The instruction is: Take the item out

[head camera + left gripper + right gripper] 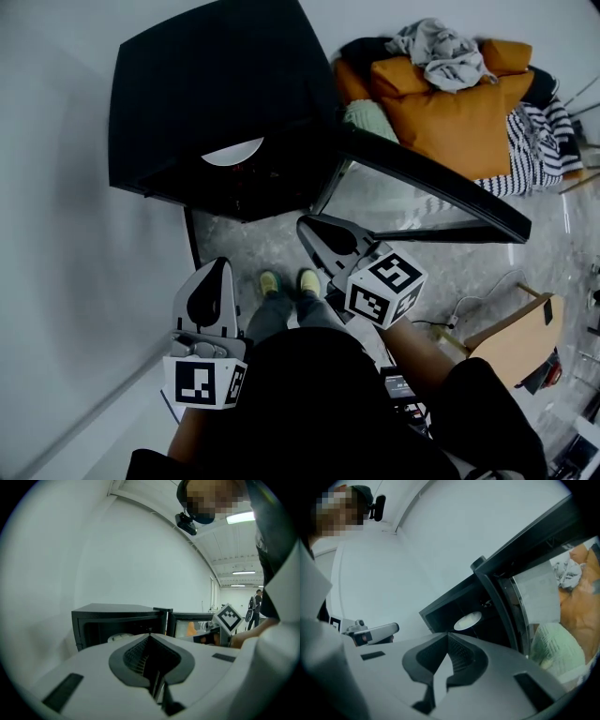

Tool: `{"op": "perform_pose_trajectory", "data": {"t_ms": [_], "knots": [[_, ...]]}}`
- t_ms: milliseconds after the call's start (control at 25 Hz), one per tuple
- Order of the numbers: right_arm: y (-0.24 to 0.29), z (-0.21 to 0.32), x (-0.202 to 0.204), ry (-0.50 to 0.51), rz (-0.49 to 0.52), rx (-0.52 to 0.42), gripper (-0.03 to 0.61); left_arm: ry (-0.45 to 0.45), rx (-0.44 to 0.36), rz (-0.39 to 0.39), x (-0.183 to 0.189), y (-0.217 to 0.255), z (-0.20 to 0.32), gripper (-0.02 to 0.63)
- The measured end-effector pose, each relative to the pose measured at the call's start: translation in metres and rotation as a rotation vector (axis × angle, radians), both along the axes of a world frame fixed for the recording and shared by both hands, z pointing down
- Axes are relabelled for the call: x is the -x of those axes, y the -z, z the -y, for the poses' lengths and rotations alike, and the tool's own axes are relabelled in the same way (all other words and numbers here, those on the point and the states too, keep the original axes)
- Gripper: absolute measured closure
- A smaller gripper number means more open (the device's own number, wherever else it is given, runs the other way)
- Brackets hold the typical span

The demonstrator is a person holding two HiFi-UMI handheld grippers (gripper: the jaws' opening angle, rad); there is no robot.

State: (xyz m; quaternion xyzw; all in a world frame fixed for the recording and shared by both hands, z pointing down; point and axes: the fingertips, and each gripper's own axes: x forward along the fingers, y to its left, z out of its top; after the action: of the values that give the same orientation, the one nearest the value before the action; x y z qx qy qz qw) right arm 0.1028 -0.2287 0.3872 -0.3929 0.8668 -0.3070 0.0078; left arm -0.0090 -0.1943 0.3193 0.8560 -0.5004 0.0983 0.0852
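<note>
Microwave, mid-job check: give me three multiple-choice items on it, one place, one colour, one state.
1. Where is the white plate?
A. Inside the microwave
B. On the floor
C. On a cushion

2. What colour is the microwave's casing?
A. White
B. Black
C. Orange

3. How is the microwave's door?
A. Shut
B. Swung open
C. Missing

Answers: 1 A, it shows within the dark cavity; 2 B, top and sides are black; 3 B, it stands out sideways, cavity exposed.
</note>
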Motion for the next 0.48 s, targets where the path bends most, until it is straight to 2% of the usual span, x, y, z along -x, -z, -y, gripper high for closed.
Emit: {"op": "perform_pose_trajectory", "data": {"t_ms": [280, 480], "knots": [[-0.01, 0.0, 0.025, -0.081, -0.033, 0.019, 0.572, -0.002, -0.021, -0.03, 0.038, 0.003, -0.009, 0.604], [-0.019, 0.009, 0.046, -0.118, 0.041, 0.067, 0.549, 0.02, -0.033, -0.052, 0.073, 0.0, -0.013, 0.604]]}}
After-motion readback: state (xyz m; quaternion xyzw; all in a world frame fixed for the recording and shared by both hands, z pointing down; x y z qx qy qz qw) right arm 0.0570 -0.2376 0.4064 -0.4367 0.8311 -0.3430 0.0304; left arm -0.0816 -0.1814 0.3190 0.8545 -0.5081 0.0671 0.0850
